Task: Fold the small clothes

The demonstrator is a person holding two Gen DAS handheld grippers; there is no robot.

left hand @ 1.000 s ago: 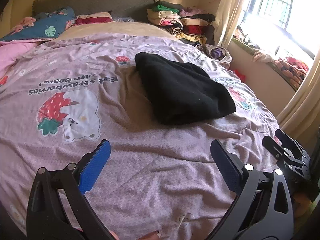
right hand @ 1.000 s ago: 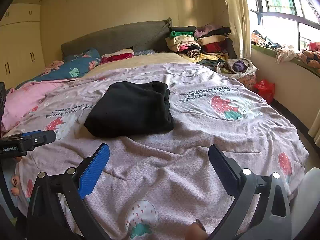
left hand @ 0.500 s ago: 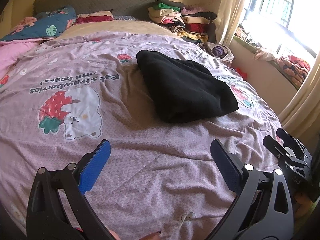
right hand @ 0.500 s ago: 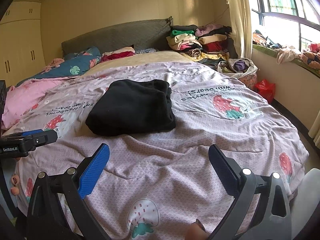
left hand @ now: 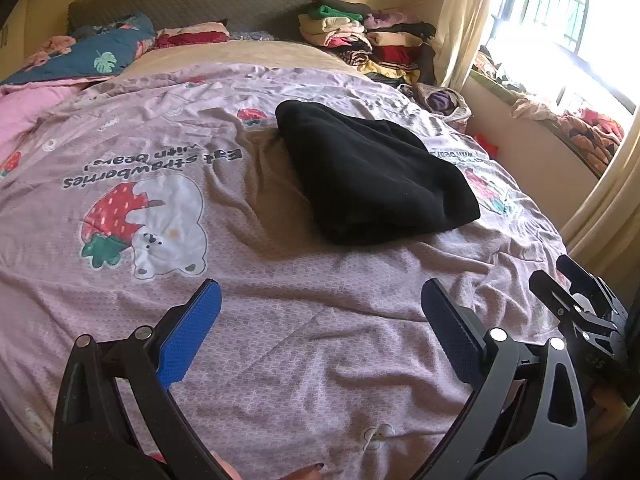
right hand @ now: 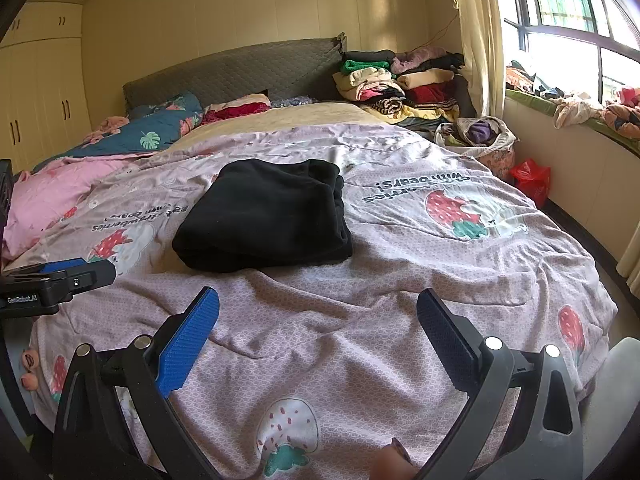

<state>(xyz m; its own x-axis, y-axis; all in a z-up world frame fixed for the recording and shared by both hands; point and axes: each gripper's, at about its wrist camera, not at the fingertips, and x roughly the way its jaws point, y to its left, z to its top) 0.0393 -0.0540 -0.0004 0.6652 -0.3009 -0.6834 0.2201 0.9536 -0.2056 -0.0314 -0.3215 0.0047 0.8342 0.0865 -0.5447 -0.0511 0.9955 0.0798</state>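
Note:
A black garment (left hand: 372, 176) lies folded in a thick rectangle on the lilac strawberry-print bedspread (left hand: 280, 340); it also shows in the right wrist view (right hand: 264, 216). My left gripper (left hand: 320, 332) is open and empty, held above the bedspread well short of the garment. My right gripper (right hand: 318, 332) is open and empty, also short of the garment. The right gripper shows at the right edge of the left wrist view (left hand: 580, 312). The left gripper shows at the left edge of the right wrist view (right hand: 56, 284).
A pile of folded clothes (right hand: 400, 84) sits at the bed's far right corner by the headboard (right hand: 232, 72). A laundry basket (right hand: 476, 140) and a red bag (right hand: 530, 178) stand on the floor by the window. Pillows and a pink blanket (right hand: 52, 196) lie far left.
Both grippers have drifted slightly back and up; the garment sits a little lower in both views. Nothing was gripped or released.

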